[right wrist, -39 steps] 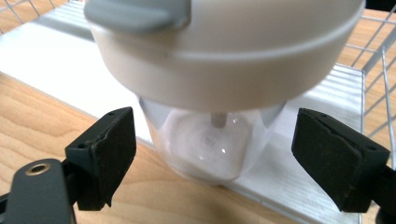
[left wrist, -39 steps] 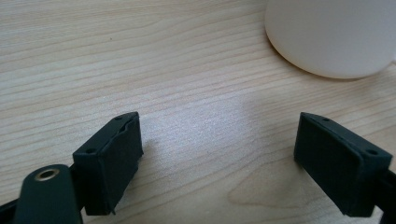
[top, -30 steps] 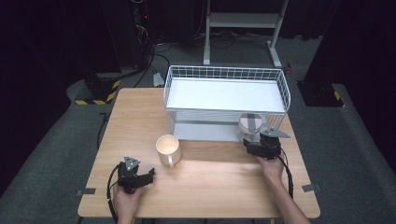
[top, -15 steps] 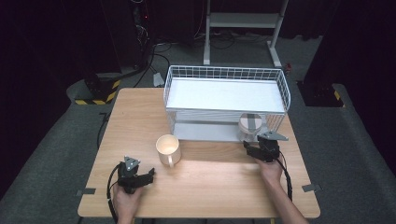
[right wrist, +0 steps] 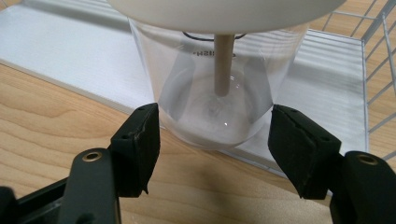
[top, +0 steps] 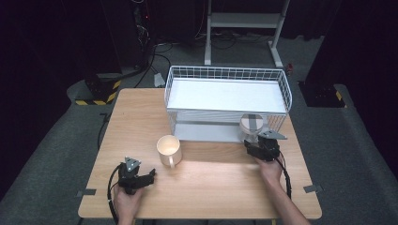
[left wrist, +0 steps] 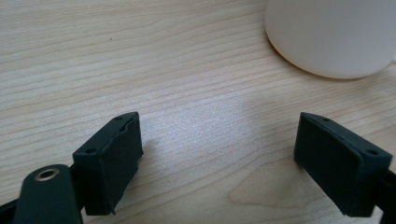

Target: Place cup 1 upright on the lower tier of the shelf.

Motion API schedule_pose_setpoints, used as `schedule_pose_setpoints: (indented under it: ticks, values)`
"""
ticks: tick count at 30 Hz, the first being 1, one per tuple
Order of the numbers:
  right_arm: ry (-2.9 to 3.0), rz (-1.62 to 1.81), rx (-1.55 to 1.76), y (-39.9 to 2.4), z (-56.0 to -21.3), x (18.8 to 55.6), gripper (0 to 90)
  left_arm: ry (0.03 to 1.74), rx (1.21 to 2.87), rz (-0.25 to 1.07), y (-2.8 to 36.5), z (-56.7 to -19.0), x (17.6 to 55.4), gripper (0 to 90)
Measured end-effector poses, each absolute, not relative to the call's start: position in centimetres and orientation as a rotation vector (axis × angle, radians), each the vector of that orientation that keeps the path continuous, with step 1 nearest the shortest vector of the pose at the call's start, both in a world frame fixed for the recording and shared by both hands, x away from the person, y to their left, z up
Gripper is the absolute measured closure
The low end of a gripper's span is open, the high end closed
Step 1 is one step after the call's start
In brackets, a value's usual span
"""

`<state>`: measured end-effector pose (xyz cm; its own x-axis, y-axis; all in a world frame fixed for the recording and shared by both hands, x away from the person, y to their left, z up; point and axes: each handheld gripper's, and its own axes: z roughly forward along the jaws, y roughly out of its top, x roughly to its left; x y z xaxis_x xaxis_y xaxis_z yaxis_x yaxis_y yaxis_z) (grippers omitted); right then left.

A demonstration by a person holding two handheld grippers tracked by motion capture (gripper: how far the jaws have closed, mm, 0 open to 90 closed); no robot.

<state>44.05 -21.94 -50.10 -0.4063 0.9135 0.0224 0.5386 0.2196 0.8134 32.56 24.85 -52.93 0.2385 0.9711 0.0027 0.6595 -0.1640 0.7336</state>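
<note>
A clear glass cup (right wrist: 215,84) with a pale lid (top: 252,123) and a stick inside stands at the front edge of the white board under the wire rack (top: 225,75). My right gripper (top: 255,140) (right wrist: 215,116) has just been closing its jaws around the cup's base, and both pads (right wrist: 142,140) now touch the glass. A cream mug (top: 169,149) (left wrist: 336,37) stands near the table's middle. At the front left my left gripper (top: 151,176) (left wrist: 219,126) rests low over the wood, open and with nothing in it, and the mug is just beyond its jaws.
The wooden table (top: 211,187) has bare wood between the two hands. The white wire rack takes up the back right, with its upper tray above the cup. Dark floor and cables surround the table.
</note>
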Motion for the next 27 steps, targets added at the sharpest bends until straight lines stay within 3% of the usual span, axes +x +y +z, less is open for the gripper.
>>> schedule_pose_setpoints:
  ticks: [27]
  values:
    - [2.006, 1.033, 1.412, -20.7, -49.8, 46.2, 35.4, 1.489, 1.902, 0.654, 24.8, -52.9, 32.6, 15.5]
